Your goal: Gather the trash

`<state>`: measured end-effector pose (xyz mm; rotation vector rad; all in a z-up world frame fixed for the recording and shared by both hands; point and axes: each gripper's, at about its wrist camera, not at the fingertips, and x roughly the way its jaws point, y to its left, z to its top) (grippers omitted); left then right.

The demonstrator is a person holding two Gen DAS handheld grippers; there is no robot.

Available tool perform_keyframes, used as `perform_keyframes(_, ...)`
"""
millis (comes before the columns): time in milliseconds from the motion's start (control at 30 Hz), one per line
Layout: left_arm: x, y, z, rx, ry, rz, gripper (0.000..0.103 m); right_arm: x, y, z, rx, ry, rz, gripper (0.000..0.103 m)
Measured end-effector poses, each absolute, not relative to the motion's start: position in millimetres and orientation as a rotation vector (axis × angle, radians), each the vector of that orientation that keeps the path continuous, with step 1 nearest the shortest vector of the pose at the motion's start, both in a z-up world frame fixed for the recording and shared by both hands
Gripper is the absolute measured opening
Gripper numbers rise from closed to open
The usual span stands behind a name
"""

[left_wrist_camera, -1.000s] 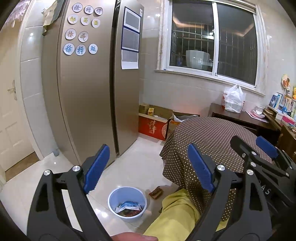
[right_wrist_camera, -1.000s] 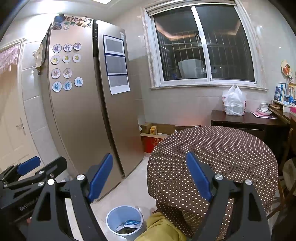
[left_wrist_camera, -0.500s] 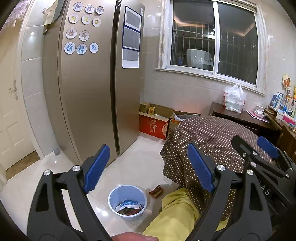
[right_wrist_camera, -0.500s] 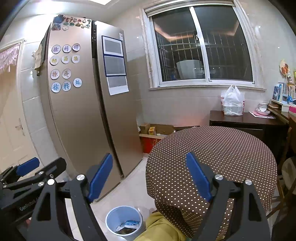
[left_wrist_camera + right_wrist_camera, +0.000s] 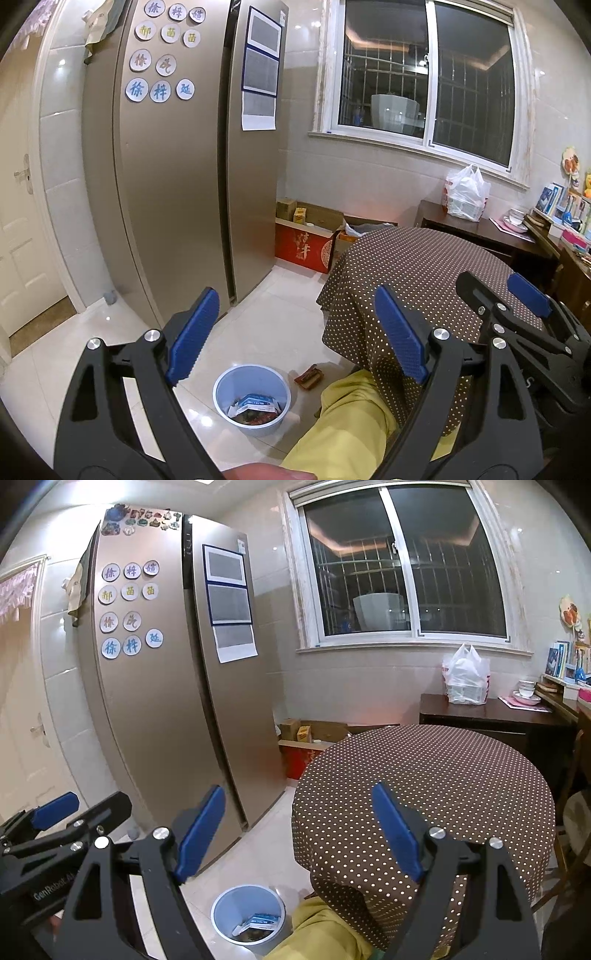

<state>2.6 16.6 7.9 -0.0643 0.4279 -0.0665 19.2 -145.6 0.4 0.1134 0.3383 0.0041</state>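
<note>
Though tool [image 5: 295,332] empty (jaws wide), wrapper [image 5: 309,376] below, beside bin [image 5: 225,387]

I see a brown, white-dotted tablecloth [image 5: 424,775]; beside it a pale blue bin [image 5: 251,400], gold fridge [image 5: 177,184] and red box [image 5: 303,249].

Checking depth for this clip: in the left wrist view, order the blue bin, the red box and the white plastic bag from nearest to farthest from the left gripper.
From the left gripper:
1. blue bin, on the floor just below.
2. red box, beside the fridge.
3. white plastic bag, on the dark sideboard under the window.
</note>
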Motion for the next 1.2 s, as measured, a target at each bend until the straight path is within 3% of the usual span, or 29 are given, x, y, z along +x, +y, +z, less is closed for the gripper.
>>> perform_keyframes(1200,-3.5,9.1,5.2,-0.069,0.428,-0.066,0.085,17.8,-140.0,-1.6,0.125,0.354,0.008,0.080)
